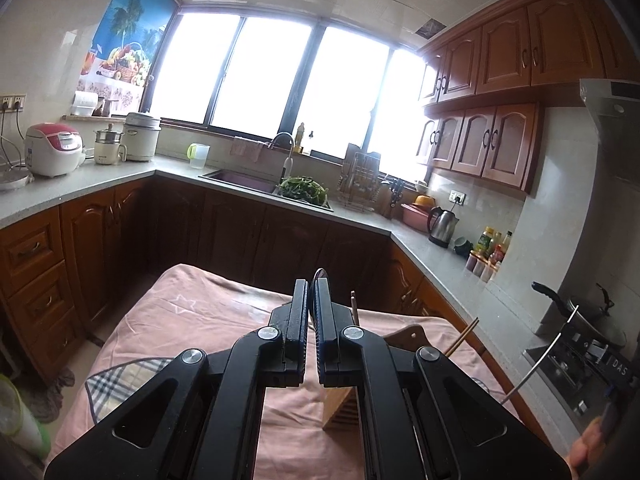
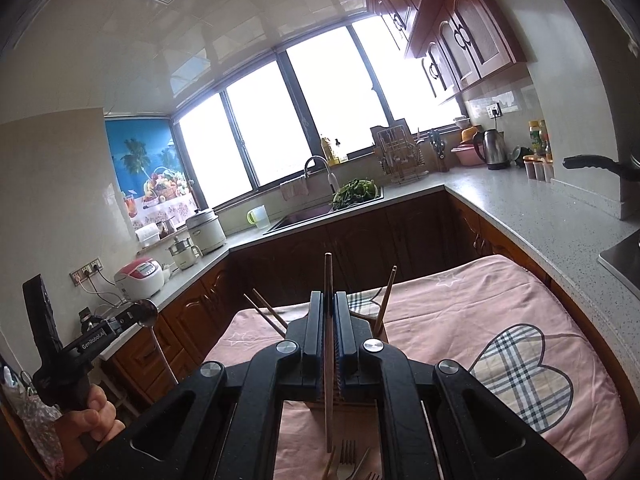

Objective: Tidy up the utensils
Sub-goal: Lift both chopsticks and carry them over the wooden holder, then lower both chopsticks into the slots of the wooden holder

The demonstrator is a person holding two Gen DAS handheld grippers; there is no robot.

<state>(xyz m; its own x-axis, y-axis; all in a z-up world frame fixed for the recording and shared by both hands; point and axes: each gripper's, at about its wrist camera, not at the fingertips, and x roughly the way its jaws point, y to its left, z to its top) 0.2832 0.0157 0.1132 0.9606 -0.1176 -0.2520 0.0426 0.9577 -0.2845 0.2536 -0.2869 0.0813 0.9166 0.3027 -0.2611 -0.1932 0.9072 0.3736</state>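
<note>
My left gripper (image 1: 311, 286) is shut on a metal spoon (image 1: 319, 273); only the bowl's edge shows above the fingertips. The right wrist view shows that gripper (image 2: 134, 316) at the far left with the spoon bowl (image 2: 146, 313) sticking out. My right gripper (image 2: 329, 298) is shut on a single brown chopstick (image 2: 328, 276) that runs upright between the jaws. Under both grippers stands a wooden utensil holder (image 1: 340, 404) with chopsticks (image 2: 386, 300) leaning out of it. Forks (image 2: 346, 460) lie on the pink cloth at the bottom edge of the right wrist view.
The holder stands on a table under a pink cloth (image 2: 480, 312) with a plaid heart patch (image 2: 516, 364). Kitchen counters run around the room with a sink (image 1: 240, 180), rice cookers (image 1: 54, 148), a kettle (image 1: 442, 226) and a stove with a pan (image 1: 580, 308).
</note>
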